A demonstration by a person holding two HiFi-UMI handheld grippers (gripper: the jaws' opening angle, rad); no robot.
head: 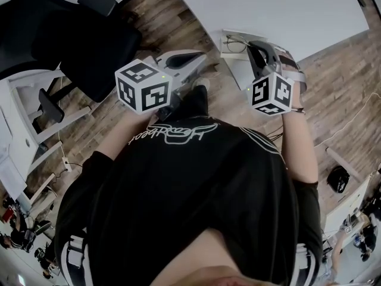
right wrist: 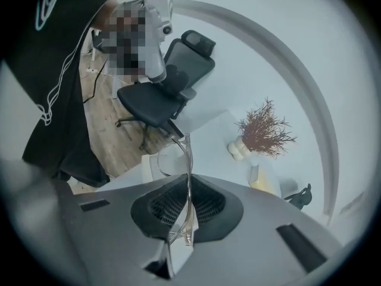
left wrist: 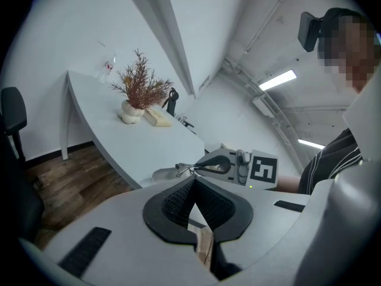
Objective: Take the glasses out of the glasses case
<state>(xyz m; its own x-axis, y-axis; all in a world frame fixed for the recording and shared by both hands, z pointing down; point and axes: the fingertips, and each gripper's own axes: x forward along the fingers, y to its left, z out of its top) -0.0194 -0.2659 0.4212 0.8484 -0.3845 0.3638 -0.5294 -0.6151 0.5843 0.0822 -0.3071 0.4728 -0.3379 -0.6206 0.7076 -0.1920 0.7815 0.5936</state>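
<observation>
The clear-framed glasses (right wrist: pixel 178 154) hang in the air, with my right gripper (right wrist: pixel 187 180) shut on one thin temple arm. In the head view that gripper (head: pixel 255 47) sits over the table's near edge, the glasses (head: pixel 235 42) just left of its tips. Directly below them the pale open glasses case (head: pixel 238 70) lies on the table edge. The left gripper view shows the lifted glasses (left wrist: pixel 178 170) above the case (left wrist: pixel 159 174). My left gripper (head: pixel 199 57) is off the table over the floor, left of the case, shut with nothing in it.
The curved white table (head: pixel 286 11) stretches away. A vase of dried branches (left wrist: pixel 140 94) and a small yellowish box (left wrist: pixel 156 118) stand further along it. A black office chair (head: pixel 71 34) is on the wooden floor at the left.
</observation>
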